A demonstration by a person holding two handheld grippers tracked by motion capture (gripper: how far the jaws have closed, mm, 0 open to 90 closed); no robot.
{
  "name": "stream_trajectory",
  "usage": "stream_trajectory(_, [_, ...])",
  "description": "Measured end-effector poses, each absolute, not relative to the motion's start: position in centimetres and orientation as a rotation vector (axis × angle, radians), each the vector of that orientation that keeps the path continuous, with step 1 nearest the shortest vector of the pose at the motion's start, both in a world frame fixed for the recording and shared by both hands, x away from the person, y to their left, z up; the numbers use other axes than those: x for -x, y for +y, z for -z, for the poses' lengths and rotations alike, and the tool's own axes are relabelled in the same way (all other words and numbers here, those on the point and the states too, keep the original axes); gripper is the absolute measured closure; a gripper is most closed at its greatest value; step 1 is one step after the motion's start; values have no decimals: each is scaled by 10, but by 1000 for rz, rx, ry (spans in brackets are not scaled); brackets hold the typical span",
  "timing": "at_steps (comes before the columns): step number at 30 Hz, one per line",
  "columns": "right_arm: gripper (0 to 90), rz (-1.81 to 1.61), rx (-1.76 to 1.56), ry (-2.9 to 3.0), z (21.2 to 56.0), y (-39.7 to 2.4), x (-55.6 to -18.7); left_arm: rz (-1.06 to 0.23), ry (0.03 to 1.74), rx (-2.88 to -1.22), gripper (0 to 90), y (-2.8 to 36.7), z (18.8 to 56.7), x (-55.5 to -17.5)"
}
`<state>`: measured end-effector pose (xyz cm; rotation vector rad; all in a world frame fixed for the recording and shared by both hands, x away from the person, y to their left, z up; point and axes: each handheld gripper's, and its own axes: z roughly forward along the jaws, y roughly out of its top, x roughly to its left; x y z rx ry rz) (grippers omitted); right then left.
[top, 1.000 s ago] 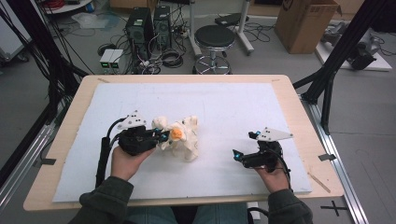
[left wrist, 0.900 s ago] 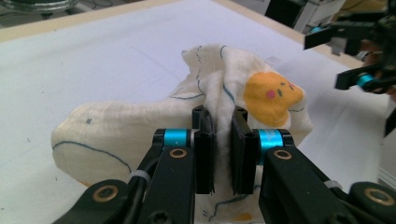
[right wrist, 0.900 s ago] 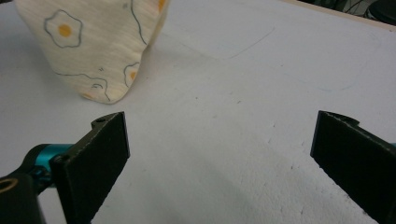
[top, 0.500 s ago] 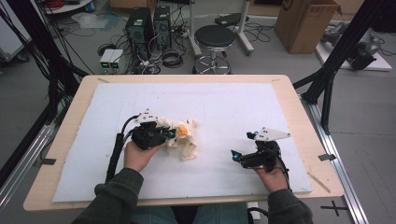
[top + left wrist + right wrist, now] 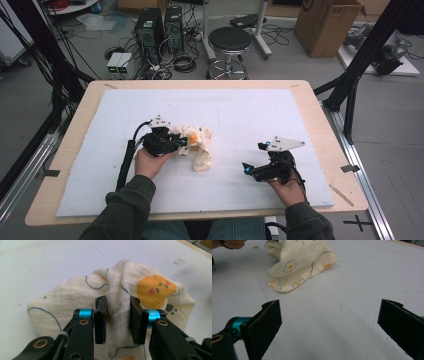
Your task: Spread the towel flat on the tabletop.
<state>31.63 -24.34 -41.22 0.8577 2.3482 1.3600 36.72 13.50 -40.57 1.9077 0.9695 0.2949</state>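
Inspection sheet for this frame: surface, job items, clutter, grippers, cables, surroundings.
Surface: white mat on a wooden table, a few faint marks.
Job's things: crumpled cream cloth with egg prints, bunched left of centre.
Clutter: nothing seen on the mat.
Grippers: left gripper astride a fold of the cloth, jaws just been opening, a gap at each pad; right gripper wide open over bare mat, apart from the cloth.
Cables: black cable trails from the left gripper along the forearm.
Surroundings: stool, computer towers, cardboard box, floor wiring.
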Motion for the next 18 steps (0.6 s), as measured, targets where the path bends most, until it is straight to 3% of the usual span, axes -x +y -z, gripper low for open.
stream_trajectory(13, [70, -1393, -799, 2404, 406, -222, -319, -272, 906, -1897, 490, 150, 393, -350])
stream_trajectory(16, [169, -1418, -761, 2432, 404, -214, -319, -266, 894, -1914, 450, 155, 393, -345])
stream_trajectory(18, [174, -1426, -740, 2447, 403, -208, -319, -266, 881, -1918, 424, 157, 393, -340])
